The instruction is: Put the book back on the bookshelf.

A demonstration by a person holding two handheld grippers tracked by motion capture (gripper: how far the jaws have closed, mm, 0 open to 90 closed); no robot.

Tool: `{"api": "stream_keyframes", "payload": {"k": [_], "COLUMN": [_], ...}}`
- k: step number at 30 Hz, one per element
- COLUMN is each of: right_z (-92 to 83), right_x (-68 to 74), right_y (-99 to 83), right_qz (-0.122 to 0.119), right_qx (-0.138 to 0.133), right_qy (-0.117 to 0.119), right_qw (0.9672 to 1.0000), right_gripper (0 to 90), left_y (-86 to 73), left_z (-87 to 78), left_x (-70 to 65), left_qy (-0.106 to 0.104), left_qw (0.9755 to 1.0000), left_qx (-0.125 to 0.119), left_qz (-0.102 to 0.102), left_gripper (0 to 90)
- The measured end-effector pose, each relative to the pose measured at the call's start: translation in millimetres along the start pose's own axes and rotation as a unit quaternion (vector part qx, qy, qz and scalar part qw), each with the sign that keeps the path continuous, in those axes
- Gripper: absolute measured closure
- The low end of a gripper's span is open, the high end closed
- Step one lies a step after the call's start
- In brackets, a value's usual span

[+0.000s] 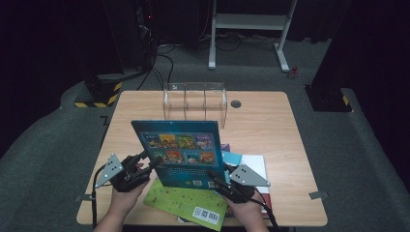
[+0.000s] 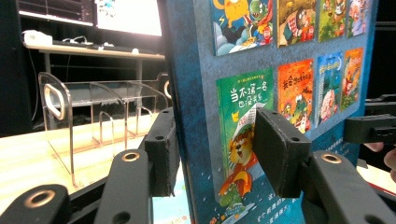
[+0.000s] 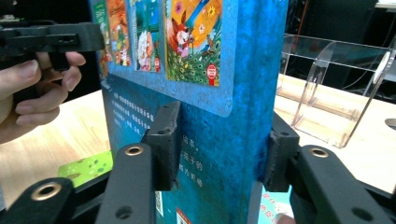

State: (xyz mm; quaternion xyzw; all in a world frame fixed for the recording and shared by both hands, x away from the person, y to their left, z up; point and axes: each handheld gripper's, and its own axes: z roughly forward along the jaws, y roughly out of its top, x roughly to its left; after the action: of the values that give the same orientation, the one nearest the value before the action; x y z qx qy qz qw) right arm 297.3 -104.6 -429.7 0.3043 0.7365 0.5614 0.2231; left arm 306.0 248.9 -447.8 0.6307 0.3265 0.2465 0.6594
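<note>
— What can you read on the blue book (image 1: 181, 152)?

— Its back cover faces the person and carries two rows of small cover pictures. In the left gripper view one green cover has Chinese characters (image 2: 245, 93) above a cartoon lion; I can't read the smaller white lines lower down. In the right gripper view a red round seal (image 3: 211, 71) sits on a peacock picture.

— Where is the book?

— Held upright above the near half of the tabletop (image 1: 270, 116), between both tools. The left hand-held gripper (image 1: 151, 161) has its pads on either side of the book's left edge, pressing on it. The right hand-held gripper (image 1: 216, 177) clamps the lower right part, one pad on each face.

— Anything else with print?

— A green book (image 1: 186, 203) lies flat under it near the front edge, with a white barcode label (image 1: 205, 213). More flat books (image 1: 251, 164), light blue and white, lie to the right.

— Containers?

— A clear acrylic rack (image 1: 195, 100) with dividers stands behind the blue book, its slots empty. A round grommet (image 1: 235, 104) sits just right of it.
</note>
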Motion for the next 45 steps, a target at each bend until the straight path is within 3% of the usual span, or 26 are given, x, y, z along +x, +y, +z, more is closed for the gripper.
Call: {"api": "stream_keyframes", "payload": {"k": [8,18,21,25,27,30,33,36,41,45], "right_z": [-3.1,0.6,1.9,3.6,3.4,3.6,4.9,7.6,15.0,18.0], "right_x": [11.9,29.3,33.1,29.3,24.8,27.4,31.5,43.7,58.5,59.8], "right_y": [-4.3,-8.1,-8.6,-7.8,-7.7,-8.1,-8.9,-8.5,-7.0,-5.0], "right_qz": [-0.016,-0.035,-0.033,-0.005,0.014,0.006,0.013,-0.011,-0.014,-0.001], "right_qx": [-0.010,-0.026,-0.035,-0.045,-0.046,-0.046,-0.044,-0.041,-0.035,-0.044], "right_qy": [0.020,0.002,-0.019,-0.054,-0.060,-0.070,-0.075,-0.088,-0.097,-0.106], "right_qw": [0.9996,0.9991,0.9987,0.9975,0.9970,0.9964,0.9961,0.9952,0.9946,0.9934], "right_gripper": [68.1,74.9,79.9,82.3,81.9,81.4,81.6,82.0,82.6,82.8], "left_y": [1.5,0.3,-1.5,-1.8,-1.9,-2.3,-1.9,-1.1,-0.2,-0.7], "left_z": [1.1,4.2,5.5,7.0,7.8,9.1,9.9,10.8,12.1,13.9], "left_x": [2.3,3.8,4.3,3.0,2.6,2.3,1.4,-0.7,-3.1,-3.4], "left_qy": [0.030,0.066,0.065,0.062,0.060,0.058,0.057,0.052,0.049,0.048], "left_qw": [0.9995,0.9973,0.9972,0.9971,0.9972,0.9972,0.9970,0.9973,0.9972,0.9968], "left_qx": [0.008,0.030,0.034,0.039,0.041,0.045,0.049,0.050,0.055,0.063], "left_qz": [-0.011,-0.012,-0.015,-0.018,-0.016,-0.017,-0.015,-0.014,-0.012,-0.014], "left_gripper": [44.1,37.1,38.6,38.9,38.7,38.6,38.6,38.8,40.1,42.2]}}
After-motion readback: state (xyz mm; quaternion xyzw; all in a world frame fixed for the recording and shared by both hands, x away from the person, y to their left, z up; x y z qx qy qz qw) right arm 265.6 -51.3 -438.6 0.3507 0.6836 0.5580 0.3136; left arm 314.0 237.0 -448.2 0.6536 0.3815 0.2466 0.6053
